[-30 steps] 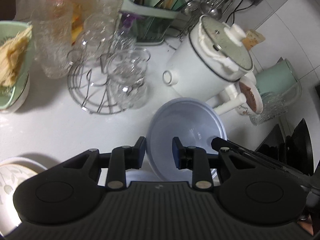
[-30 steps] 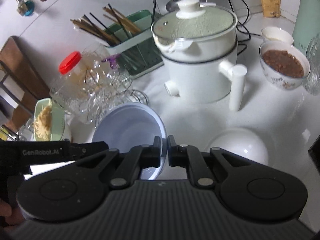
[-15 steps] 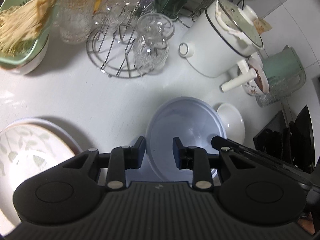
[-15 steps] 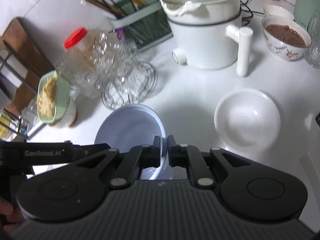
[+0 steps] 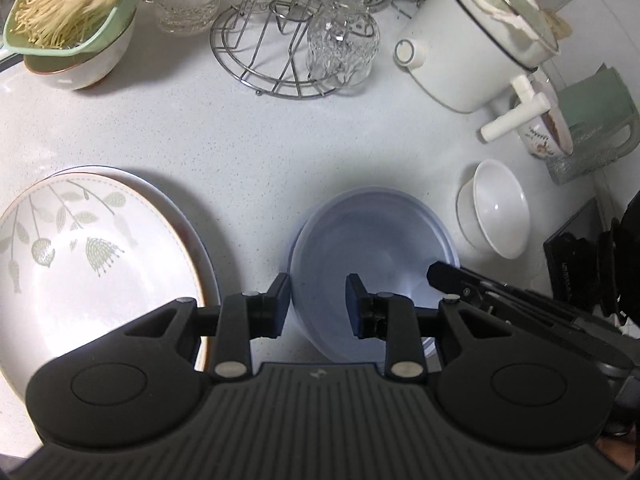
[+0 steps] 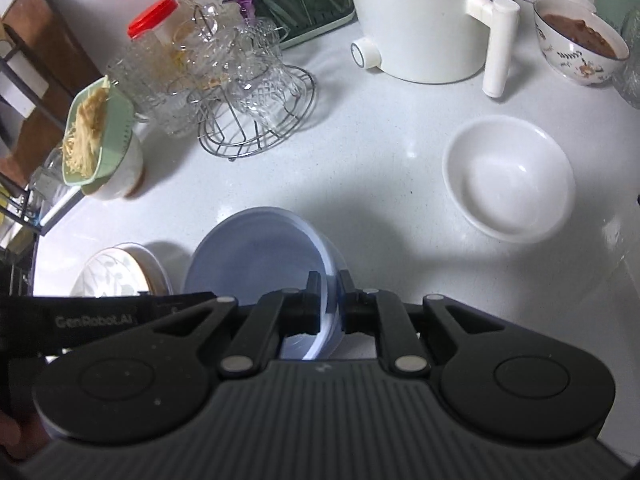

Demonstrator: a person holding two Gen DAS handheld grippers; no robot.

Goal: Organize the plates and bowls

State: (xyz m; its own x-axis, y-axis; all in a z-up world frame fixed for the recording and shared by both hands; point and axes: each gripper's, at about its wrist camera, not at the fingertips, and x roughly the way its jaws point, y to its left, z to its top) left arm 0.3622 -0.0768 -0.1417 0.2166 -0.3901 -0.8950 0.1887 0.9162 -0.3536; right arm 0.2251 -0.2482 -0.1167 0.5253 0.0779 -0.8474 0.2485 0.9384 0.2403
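Observation:
A pale blue bowl (image 5: 376,248) is held above the white counter. My right gripper (image 6: 329,298) is shut on the bowl's (image 6: 256,256) right rim. My left gripper (image 5: 318,300) is open, its jaws straddling the bowl's left rim without closing on it. A white plate with a leaf pattern (image 5: 80,264) lies on another plate at the left, also seen in the right wrist view (image 6: 116,276). An empty white bowl (image 6: 508,176) sits on the counter to the right, also in the left wrist view (image 5: 500,212).
A wire rack of glass cups (image 6: 248,92) stands behind. A white electric pot (image 6: 424,20) with a handle is at the back. A green colander of noodles (image 5: 72,8) sits on a bowl at the left. A bowl of brown food (image 6: 580,40) is far right.
Both grippers have pulled back and up with the blue bowl, away from the pot and rack. The leaf plate and white bowl have come into fuller view.

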